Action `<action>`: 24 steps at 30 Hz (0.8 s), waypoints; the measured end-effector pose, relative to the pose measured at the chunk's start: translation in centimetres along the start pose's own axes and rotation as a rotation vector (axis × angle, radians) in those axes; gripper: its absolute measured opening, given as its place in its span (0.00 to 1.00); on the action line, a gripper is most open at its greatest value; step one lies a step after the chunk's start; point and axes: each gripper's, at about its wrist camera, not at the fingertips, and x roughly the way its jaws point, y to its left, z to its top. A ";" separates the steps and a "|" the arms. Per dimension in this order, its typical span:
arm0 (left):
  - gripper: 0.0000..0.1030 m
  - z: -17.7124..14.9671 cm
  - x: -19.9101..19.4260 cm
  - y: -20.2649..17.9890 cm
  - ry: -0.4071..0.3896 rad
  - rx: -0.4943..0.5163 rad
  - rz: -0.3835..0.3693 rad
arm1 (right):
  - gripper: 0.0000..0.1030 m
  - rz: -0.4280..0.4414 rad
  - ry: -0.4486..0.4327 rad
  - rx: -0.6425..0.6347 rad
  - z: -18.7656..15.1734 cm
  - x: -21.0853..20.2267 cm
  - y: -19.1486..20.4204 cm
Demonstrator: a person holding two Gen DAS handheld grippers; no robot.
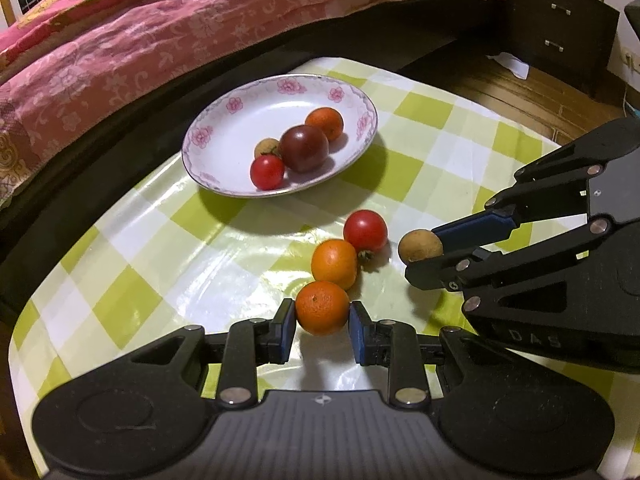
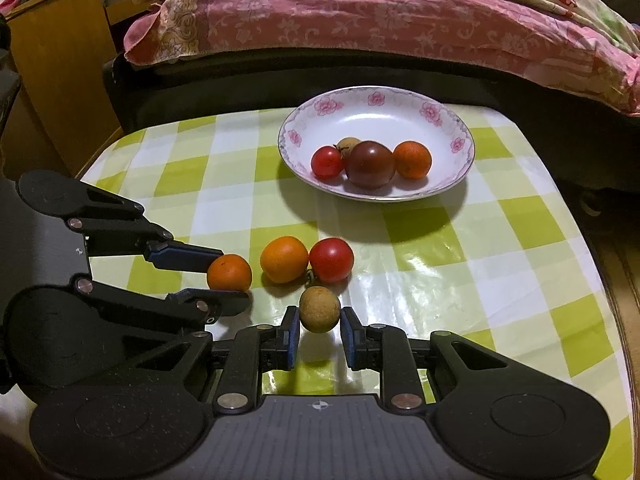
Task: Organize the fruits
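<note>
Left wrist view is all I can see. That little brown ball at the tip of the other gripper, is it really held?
Observer: Yes. The right wrist view looks straight along the right gripper, and the longan sits squarely between its two blue pads, which are shut on it.
Operator: And how does my gripper look from over there?
Observer: Side on, the left gripper clamps the small orange right at its fingertips, one finger above it and one below in the picture.
Operator: Is there anything beside the table that I miss?
Observer: A wooden cabinet stands past the edge of the table on the left of that view.
</note>
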 end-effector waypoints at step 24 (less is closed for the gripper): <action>0.34 2.3 -0.7 -0.1 -0.049 0.009 0.027 | 0.18 -0.024 -0.060 0.033 1.5 -1.3 -1.3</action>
